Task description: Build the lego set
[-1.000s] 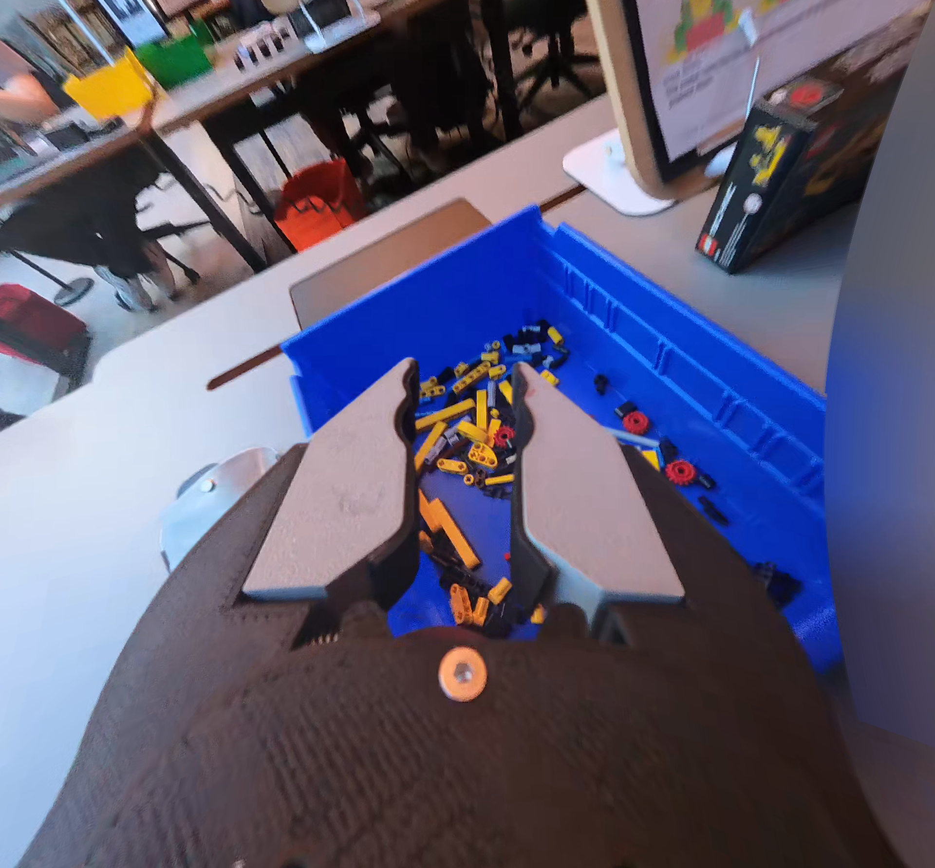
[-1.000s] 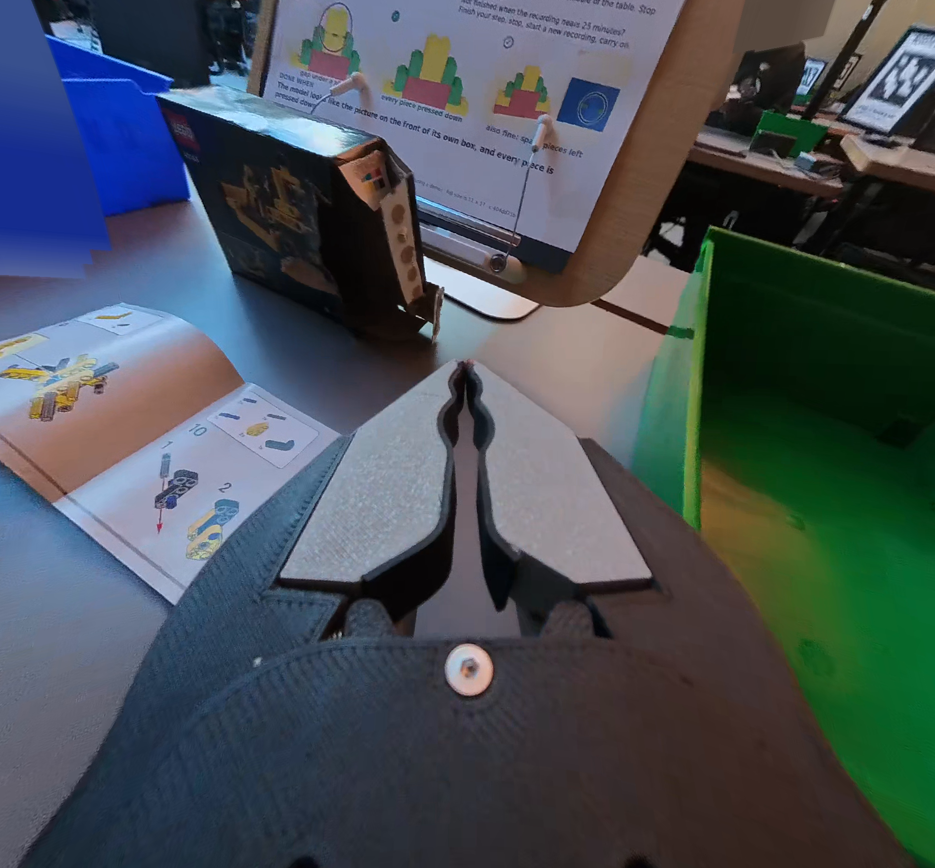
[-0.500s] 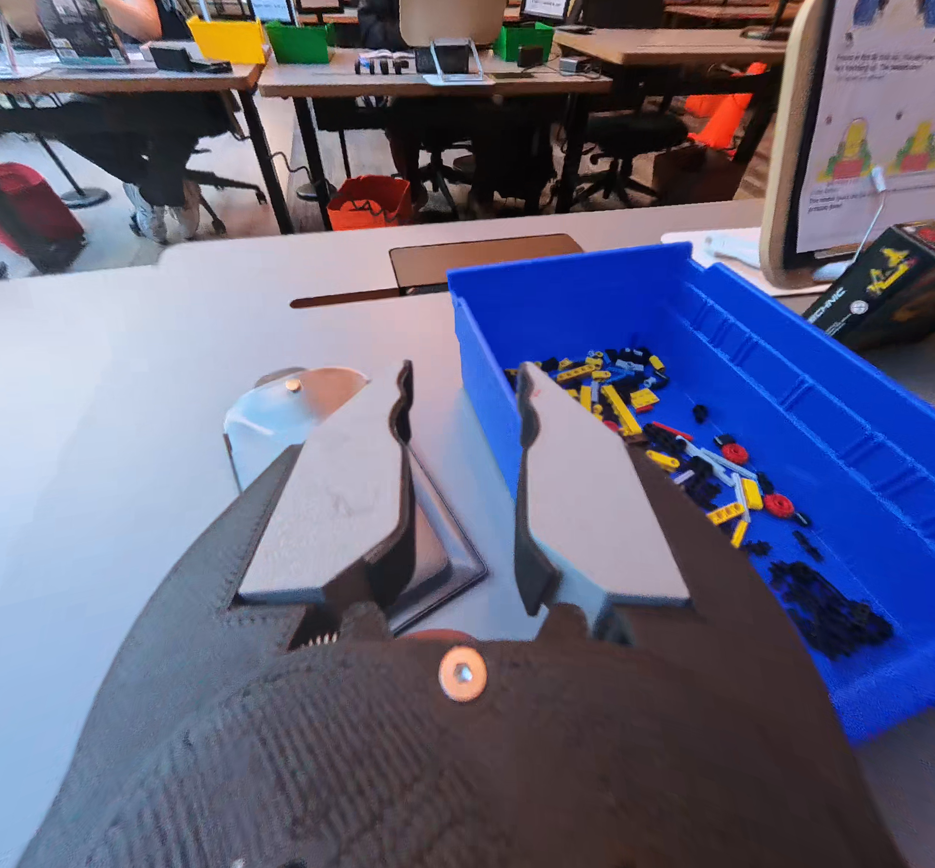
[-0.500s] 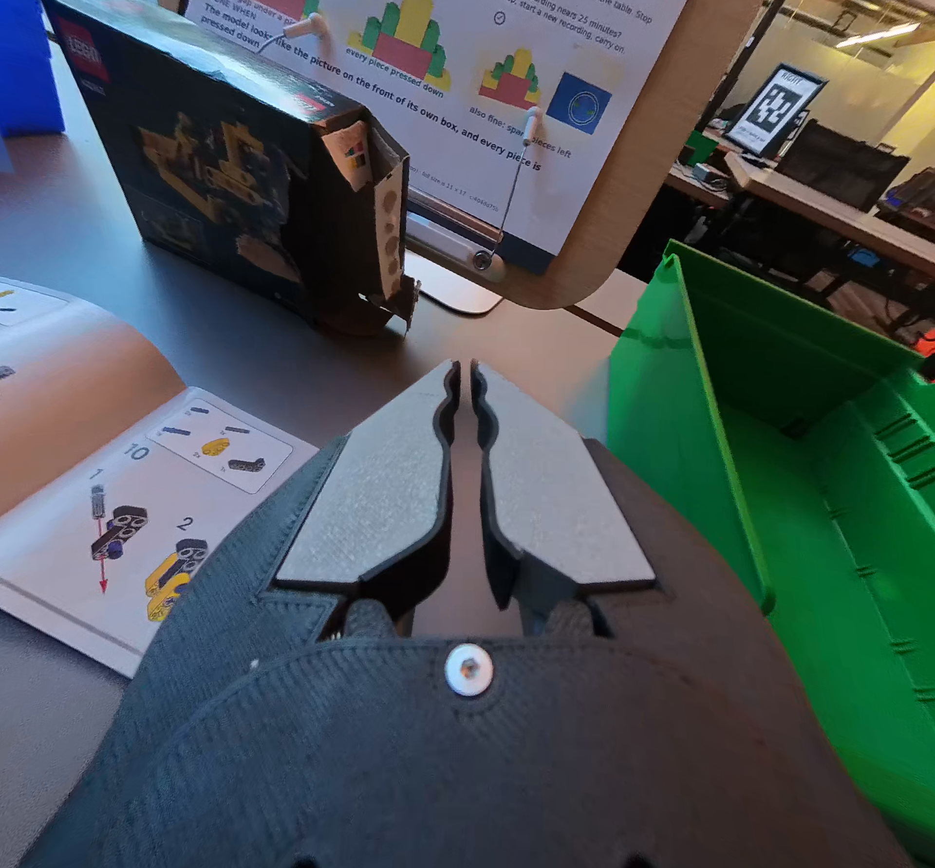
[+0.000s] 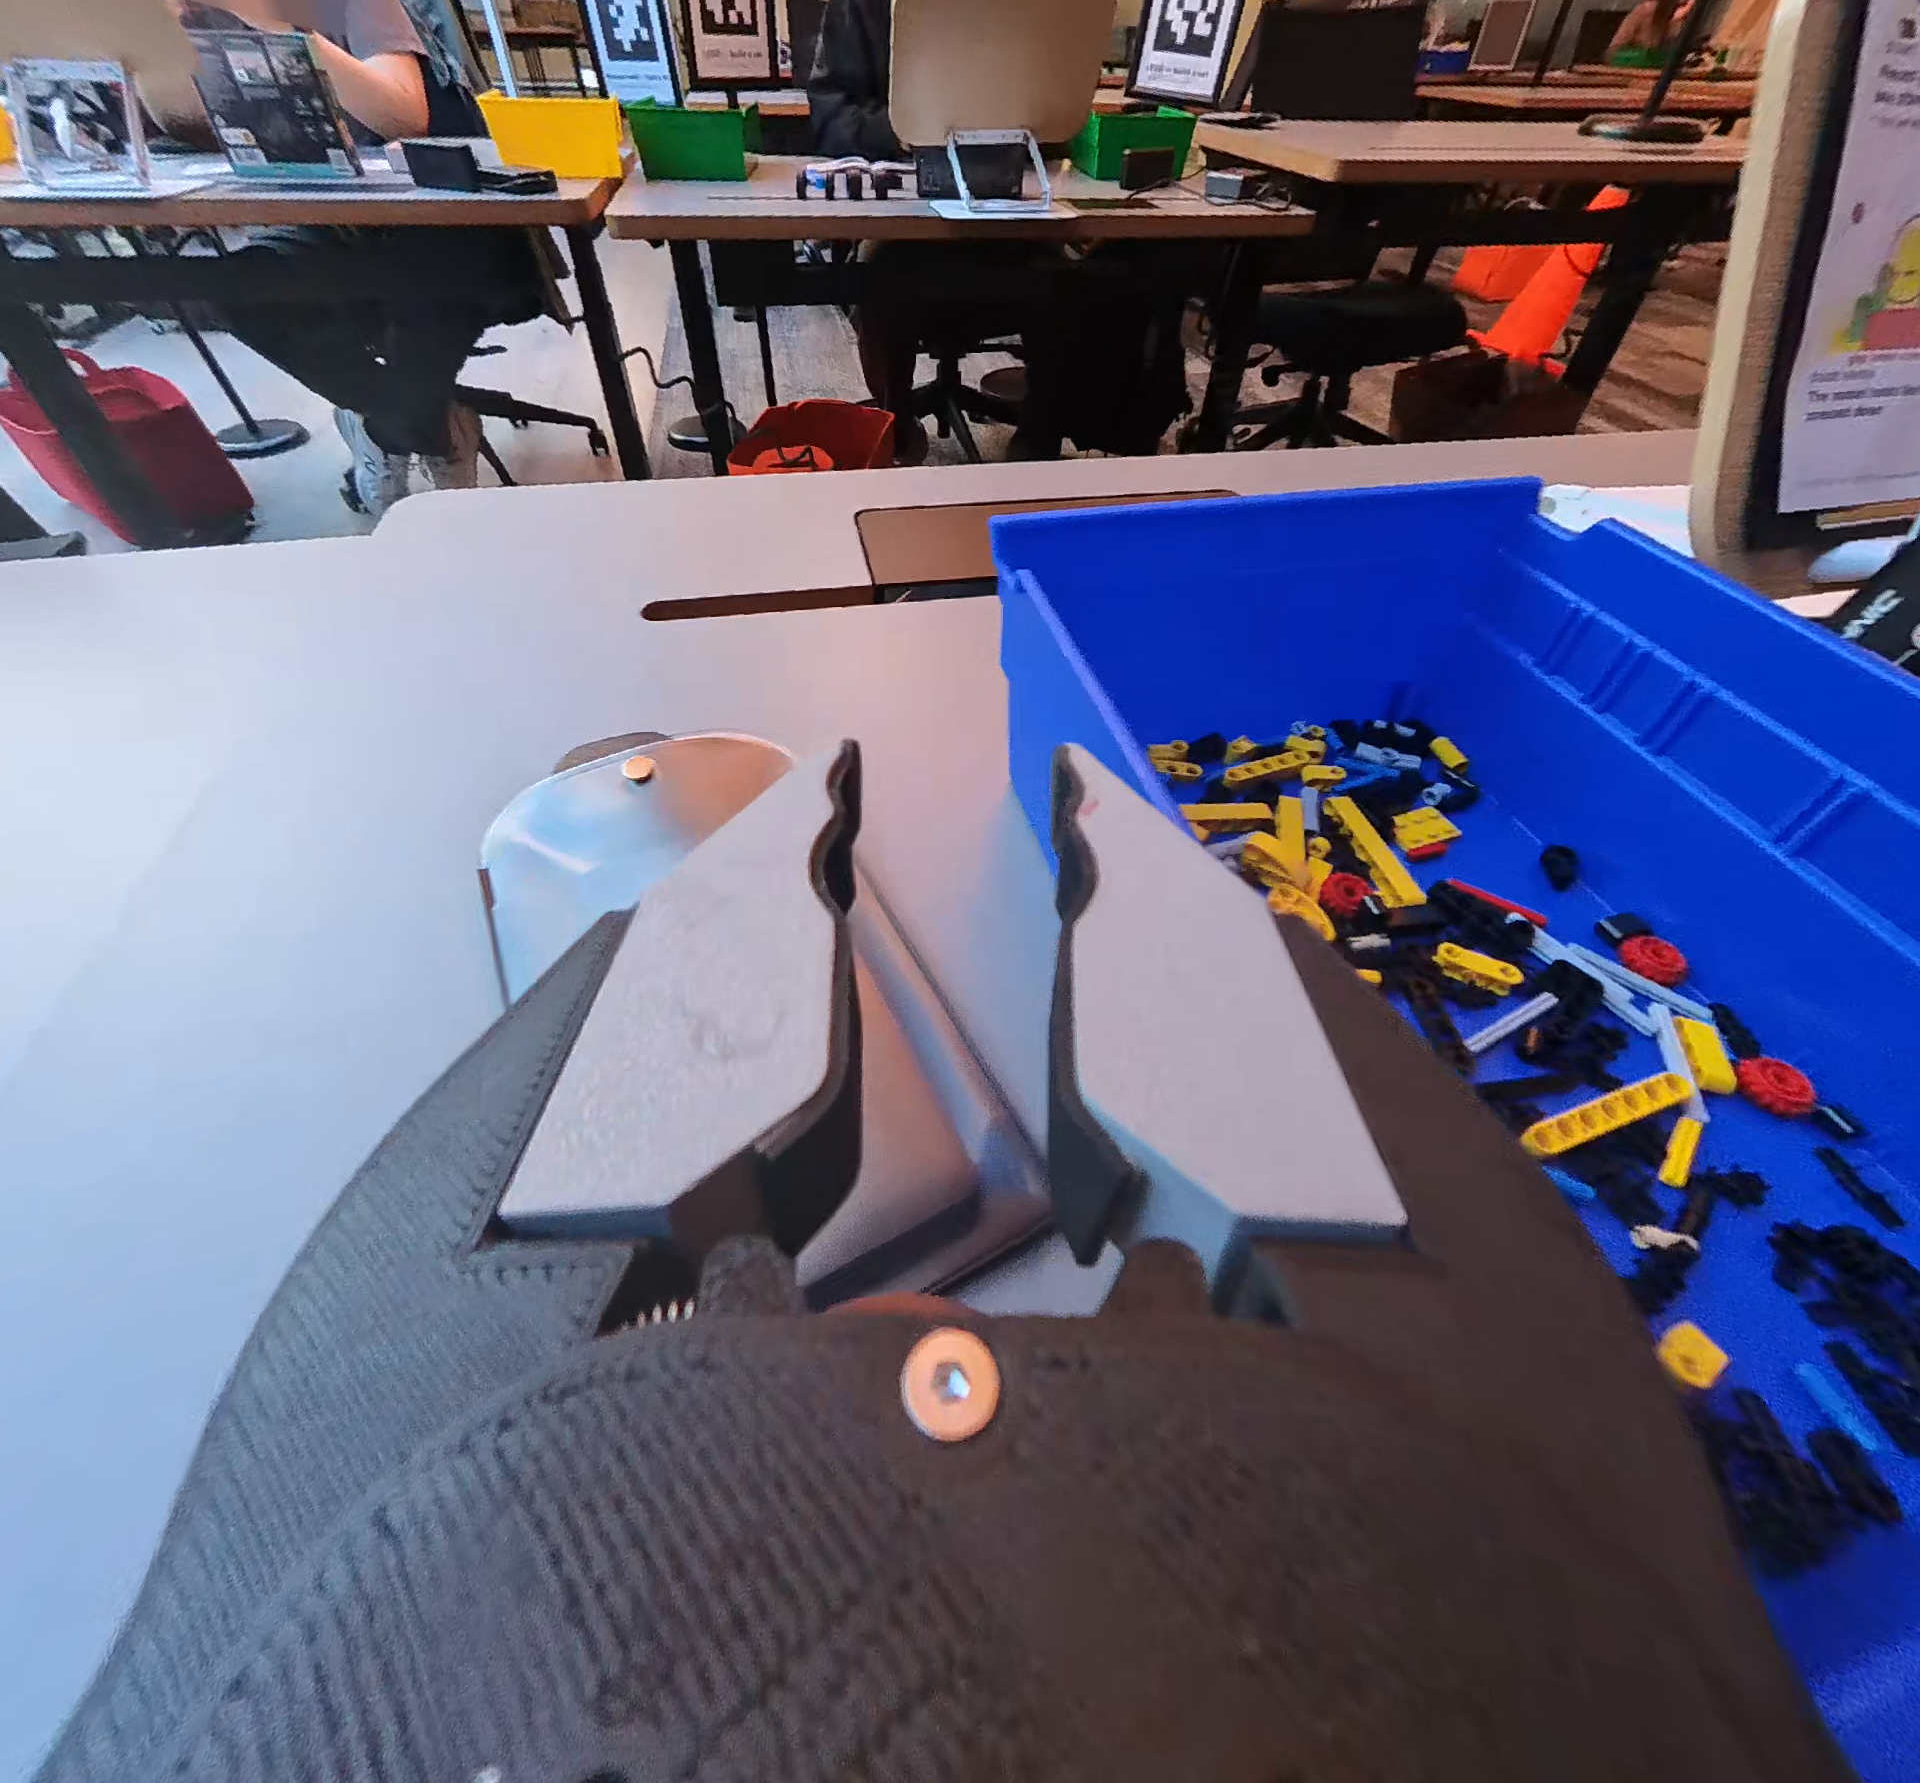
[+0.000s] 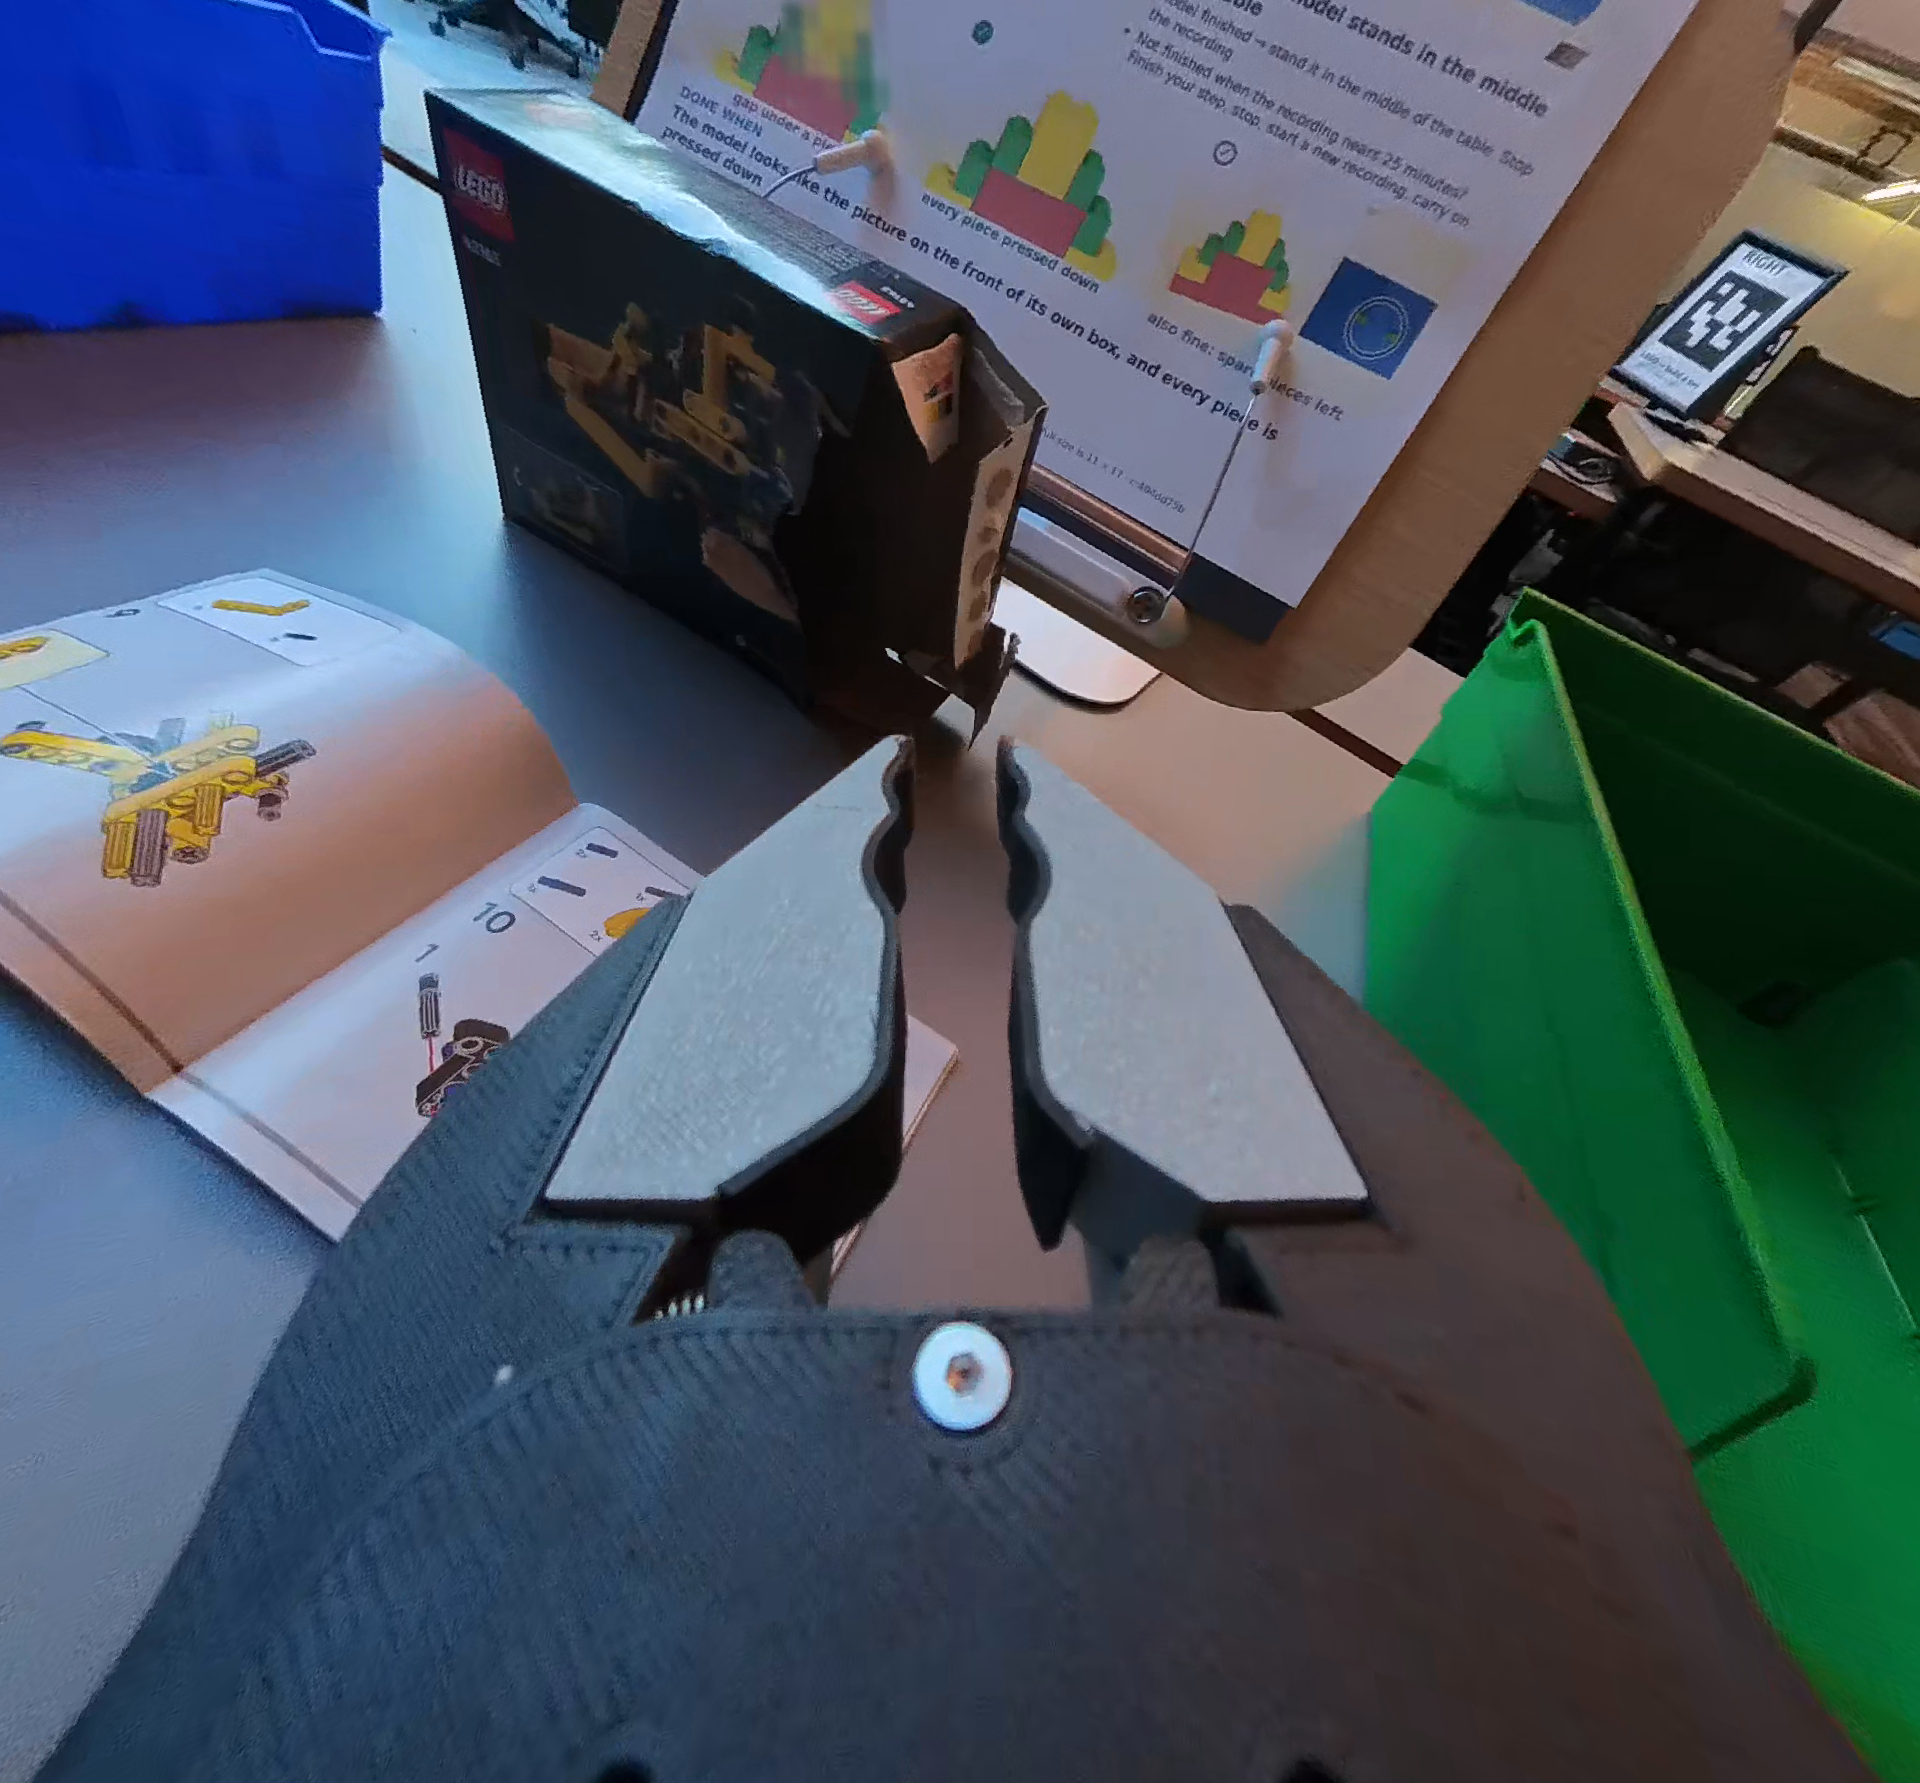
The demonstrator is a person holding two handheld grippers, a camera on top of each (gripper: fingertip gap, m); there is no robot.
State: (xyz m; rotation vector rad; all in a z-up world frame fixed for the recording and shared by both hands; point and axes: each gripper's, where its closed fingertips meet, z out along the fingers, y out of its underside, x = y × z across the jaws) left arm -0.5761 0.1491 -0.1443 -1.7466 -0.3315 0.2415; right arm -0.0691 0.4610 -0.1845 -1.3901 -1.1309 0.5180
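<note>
Left gripper [image 5: 954,803]: fingers spread, bare, over a half-hidden metal plate [image 5: 603,840] beside the blue bin [image 5: 1299,611] (cropped at right). Right gripper [image 6: 951,777]: fingers slightly apart, bare, near the torn box [image 6: 675,403].

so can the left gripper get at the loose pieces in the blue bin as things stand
Probably yes. The left gripper is open and holds nothing, just left of the blue bin, whose top is open. Only the bin's near wall stands between its fingers and the loose pieces, so it would have to go over that.
</note>
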